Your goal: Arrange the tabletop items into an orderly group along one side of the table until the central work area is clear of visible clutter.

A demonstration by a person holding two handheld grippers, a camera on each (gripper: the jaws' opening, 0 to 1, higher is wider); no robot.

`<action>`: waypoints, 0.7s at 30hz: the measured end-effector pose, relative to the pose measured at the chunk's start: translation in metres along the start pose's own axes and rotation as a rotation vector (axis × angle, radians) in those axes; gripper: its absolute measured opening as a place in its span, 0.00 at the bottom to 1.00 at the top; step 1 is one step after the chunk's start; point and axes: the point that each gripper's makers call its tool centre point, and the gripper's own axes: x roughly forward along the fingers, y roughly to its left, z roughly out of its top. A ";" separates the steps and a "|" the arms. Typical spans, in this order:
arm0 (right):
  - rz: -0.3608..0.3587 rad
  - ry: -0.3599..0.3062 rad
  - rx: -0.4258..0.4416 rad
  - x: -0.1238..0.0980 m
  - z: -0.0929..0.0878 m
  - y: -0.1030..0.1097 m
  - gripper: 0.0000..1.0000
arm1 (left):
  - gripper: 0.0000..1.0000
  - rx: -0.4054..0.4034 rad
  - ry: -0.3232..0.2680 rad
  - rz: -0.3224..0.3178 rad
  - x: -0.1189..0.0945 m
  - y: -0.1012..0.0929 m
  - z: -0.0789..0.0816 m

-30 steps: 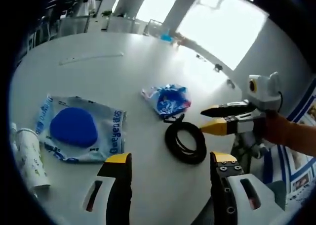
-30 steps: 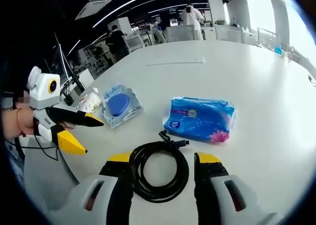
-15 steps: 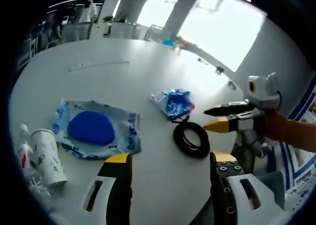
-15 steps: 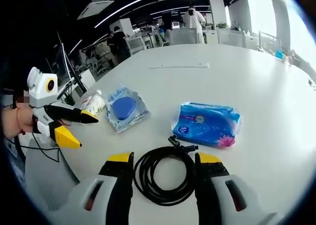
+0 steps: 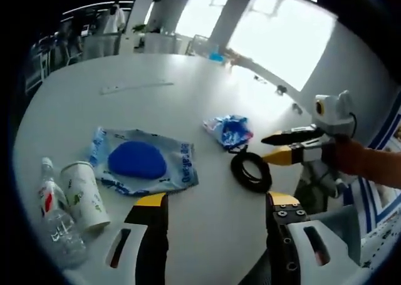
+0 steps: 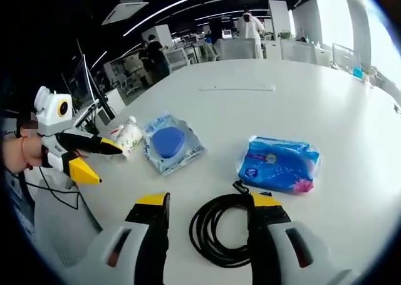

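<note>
Rightward now, black cable (image 6: 220, 235) lies seemingly just below right gripper's (image 6: 208, 203) wide-spread fingers (image 6: 153, 202).

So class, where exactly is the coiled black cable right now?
In the right gripper view the black cable lies on the white table between that gripper's jaws, beside the blue tissue pack.

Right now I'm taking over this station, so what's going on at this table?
A person holds a two-jaw gripper in each hand over a white table; both have jaws open and empty. The right gripper hovers over a coiled black cable. The left gripper faces a packet with a blue pad, with a paper cup and plastic bottle beside it. A blue wipes pack lies near the cable. Nothing is grouped yet.
</note>
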 end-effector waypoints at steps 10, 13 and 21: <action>0.015 -0.010 -0.010 0.008 0.010 0.015 0.47 | 0.59 0.009 -0.020 0.014 -0.015 0.014 0.004; 0.017 -0.006 -0.015 0.011 0.010 0.020 0.48 | 0.59 0.019 -0.024 0.019 -0.019 0.018 0.007; 0.025 -0.009 -0.016 0.014 0.009 0.035 0.48 | 0.59 0.038 -0.030 0.030 -0.029 0.028 0.009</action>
